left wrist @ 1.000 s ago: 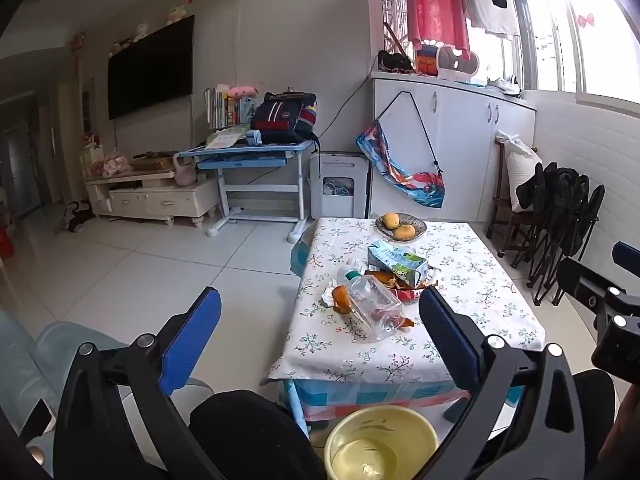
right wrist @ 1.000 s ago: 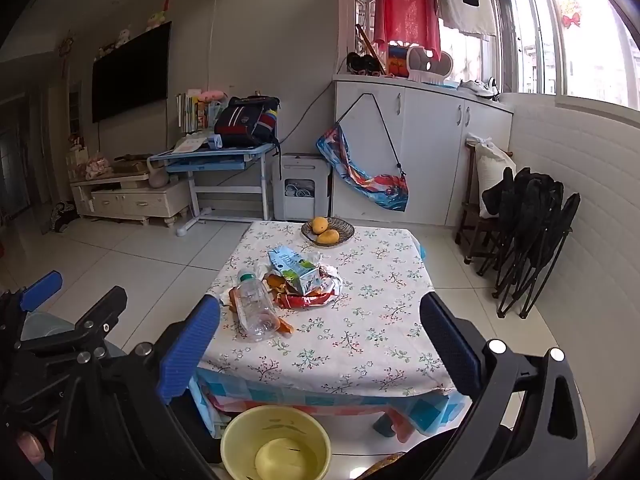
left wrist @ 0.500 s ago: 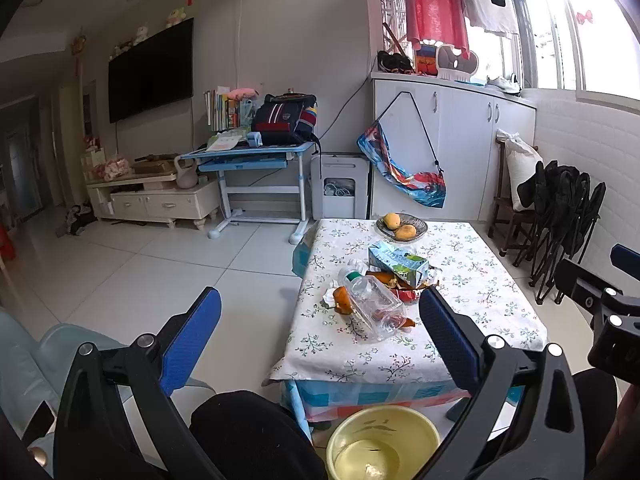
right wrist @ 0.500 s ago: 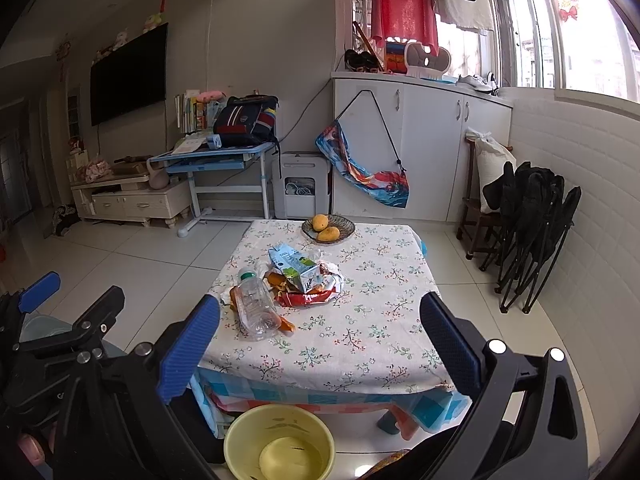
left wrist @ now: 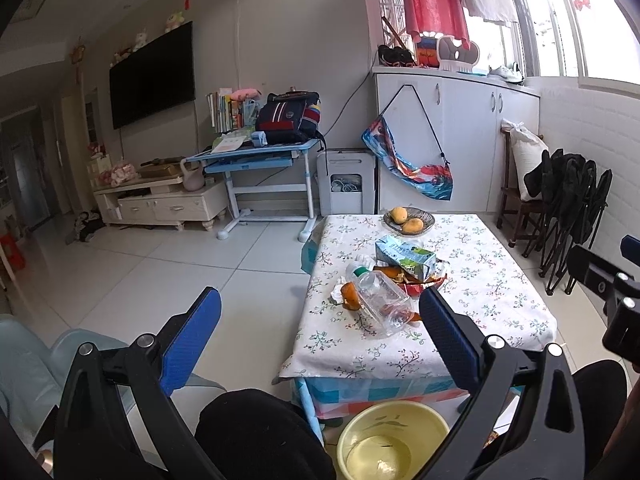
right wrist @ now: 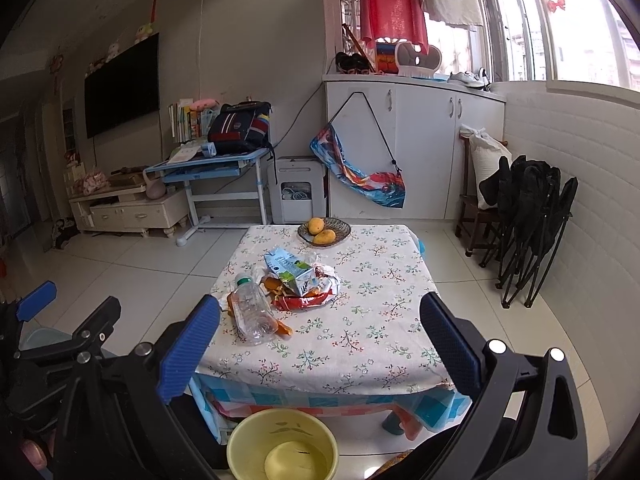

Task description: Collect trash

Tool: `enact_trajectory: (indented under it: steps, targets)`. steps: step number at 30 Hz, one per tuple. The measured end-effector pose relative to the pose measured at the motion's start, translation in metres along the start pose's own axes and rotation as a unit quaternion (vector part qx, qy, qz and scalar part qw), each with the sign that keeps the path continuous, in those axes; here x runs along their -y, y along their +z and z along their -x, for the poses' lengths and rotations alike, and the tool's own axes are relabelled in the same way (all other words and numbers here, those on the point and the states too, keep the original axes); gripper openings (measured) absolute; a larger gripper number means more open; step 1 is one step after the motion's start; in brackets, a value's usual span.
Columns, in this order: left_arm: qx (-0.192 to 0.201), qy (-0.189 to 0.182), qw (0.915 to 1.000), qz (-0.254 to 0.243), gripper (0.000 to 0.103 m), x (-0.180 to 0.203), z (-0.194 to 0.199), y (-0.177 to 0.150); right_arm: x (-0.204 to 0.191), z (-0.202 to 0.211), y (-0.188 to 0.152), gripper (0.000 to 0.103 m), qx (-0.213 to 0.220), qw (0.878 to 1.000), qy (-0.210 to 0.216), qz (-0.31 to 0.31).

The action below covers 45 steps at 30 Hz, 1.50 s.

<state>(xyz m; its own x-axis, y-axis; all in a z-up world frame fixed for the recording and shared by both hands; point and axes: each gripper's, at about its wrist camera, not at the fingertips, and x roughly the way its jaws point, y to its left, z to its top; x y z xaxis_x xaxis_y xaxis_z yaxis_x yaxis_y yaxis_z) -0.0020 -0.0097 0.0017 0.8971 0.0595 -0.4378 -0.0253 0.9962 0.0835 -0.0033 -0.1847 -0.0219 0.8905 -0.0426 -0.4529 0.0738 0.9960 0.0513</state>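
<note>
A: What do we see from the left wrist?

B: Our left gripper point(left wrist: 320, 334) hangs with its blue fingers wide apart and nothing between them. Ahead of us stands the low table point(left wrist: 516, 304) under a flowered cloth. On it the trash lies in a heap: a clear plastic bottle point(left wrist: 378, 300) on its side, a blue-green carton point(left wrist: 404, 258) and orange peels point(left wrist: 348, 296). A yellow basin point(left wrist: 394, 442) sits on the floor below the near edge.

A: And from the right wrist?

B: Our right gripper point(right wrist: 320, 334) is likewise spread apart and bare. We see the bottle point(right wrist: 252, 310) touching the peels, the carton point(right wrist: 290, 270) atop a red wrapper point(right wrist: 304, 302), and a fruit bowl point(right wrist: 324, 232) well behind them.
</note>
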Motion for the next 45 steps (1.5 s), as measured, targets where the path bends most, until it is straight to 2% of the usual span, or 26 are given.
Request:
enact_trajectory:
  steps: [28, 45]
  targets:
    - [-0.004, 0.005, 1.0, 0.006, 0.096, -0.005, -0.002, -0.001, -0.009, 0.0, -0.003, 0.096, 0.005, 1.0, 0.025, -0.004]
    - [-0.006, 0.001, 0.9999, 0.008, 0.096, -0.007, -0.005, -0.006, -0.012, 0.001, -0.003, 0.096, 0.008, 1.0, 0.024, -0.006]
